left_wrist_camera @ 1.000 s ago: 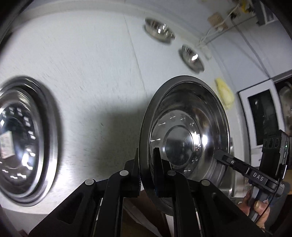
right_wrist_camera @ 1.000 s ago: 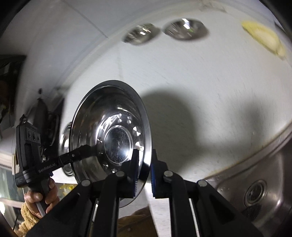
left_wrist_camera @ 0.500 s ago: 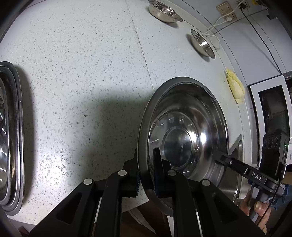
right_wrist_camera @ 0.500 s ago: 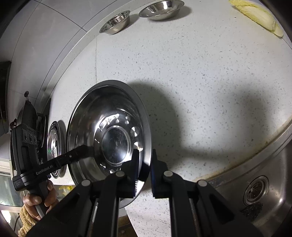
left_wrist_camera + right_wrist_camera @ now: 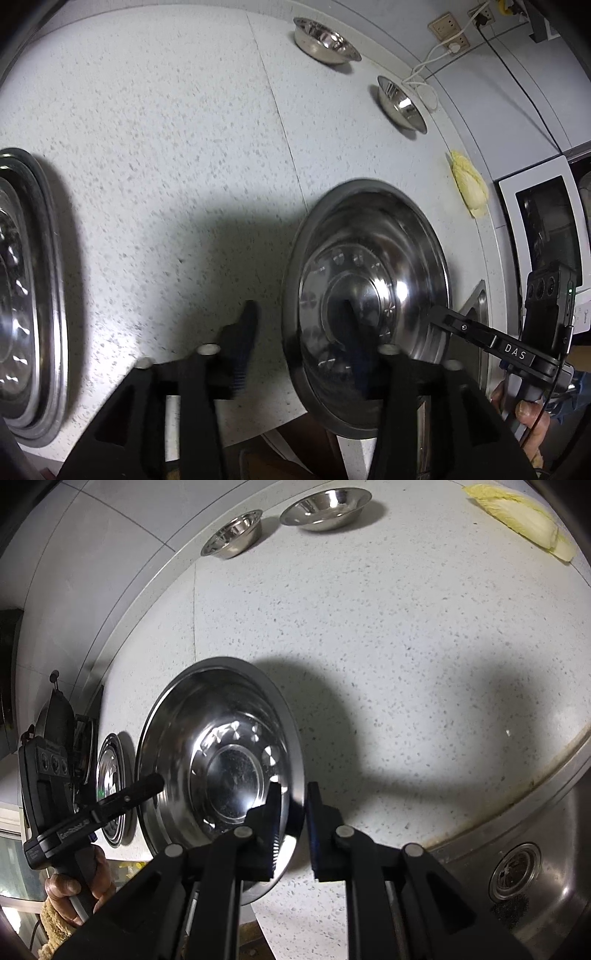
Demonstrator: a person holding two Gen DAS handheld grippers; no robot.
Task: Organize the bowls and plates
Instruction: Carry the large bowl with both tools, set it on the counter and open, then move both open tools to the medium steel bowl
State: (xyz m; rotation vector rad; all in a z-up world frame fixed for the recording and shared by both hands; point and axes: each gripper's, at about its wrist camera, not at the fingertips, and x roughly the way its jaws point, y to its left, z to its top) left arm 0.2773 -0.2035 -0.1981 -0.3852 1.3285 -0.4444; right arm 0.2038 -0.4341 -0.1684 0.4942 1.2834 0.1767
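A large steel bowl (image 5: 369, 295) hangs over the counter's front edge; it also shows in the right wrist view (image 5: 221, 753). My left gripper (image 5: 299, 325) is open, its jaws spread wide on either side of the bowl's left rim. My right gripper (image 5: 293, 808) has its jaws slightly apart around the bowl's right rim. A stack of steel plates (image 5: 26, 295) lies on the counter at the left, also seen in the right wrist view (image 5: 110, 786). Two small steel bowls (image 5: 325, 38) (image 5: 400, 103) sit at the back of the counter.
A speckled white counter (image 5: 166, 129) runs under everything. A yellow cabbage leaf (image 5: 469, 184) lies near the back right. A sink with drain (image 5: 517, 871) is at the right. A white appliance (image 5: 546, 221) stands beyond the counter. A socket with cable (image 5: 447, 33) is on the wall.
My left gripper has opened wide off the bowl's rim. My right gripper's jaws have parted slightly. The view swung left so the plate stack is more in view.
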